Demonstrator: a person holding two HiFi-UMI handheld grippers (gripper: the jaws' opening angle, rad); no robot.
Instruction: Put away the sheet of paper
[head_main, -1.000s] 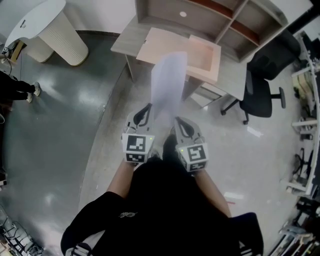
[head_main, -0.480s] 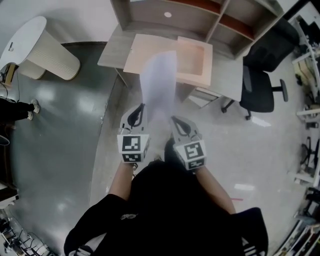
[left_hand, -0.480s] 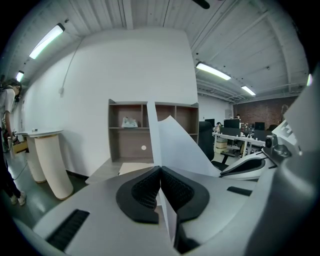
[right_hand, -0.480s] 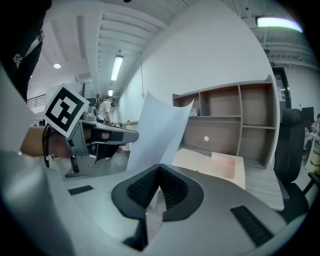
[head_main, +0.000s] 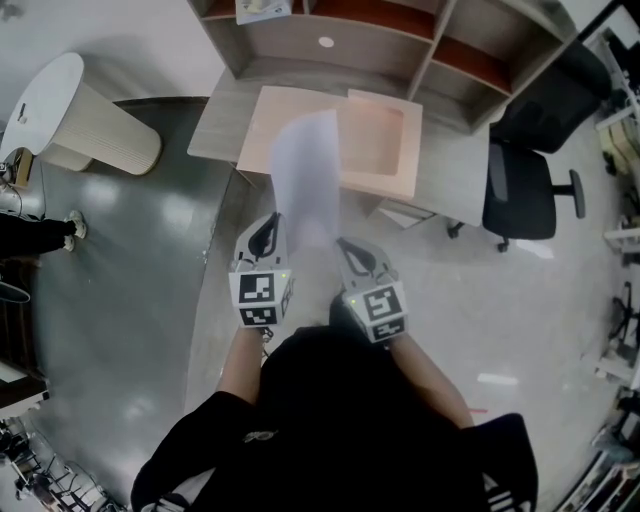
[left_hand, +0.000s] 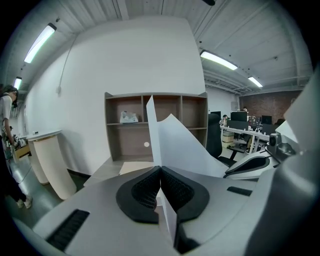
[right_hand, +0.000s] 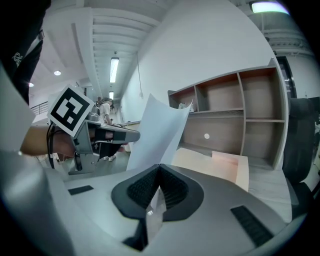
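One sheet of paper was held up before the one desk, where one shallow pink box lay; two grippers, left gripper and right gripper, had their fingers clamped on its near edge

text: none legible | shelf item: possibly printed, too blurred

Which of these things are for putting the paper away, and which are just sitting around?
For the job:
- sheet of paper, pinched by the left gripper and the right gripper
- pink tray on the desk, probably where the paper goes

Just sitting around:
- black chair
- shelves
- white round table
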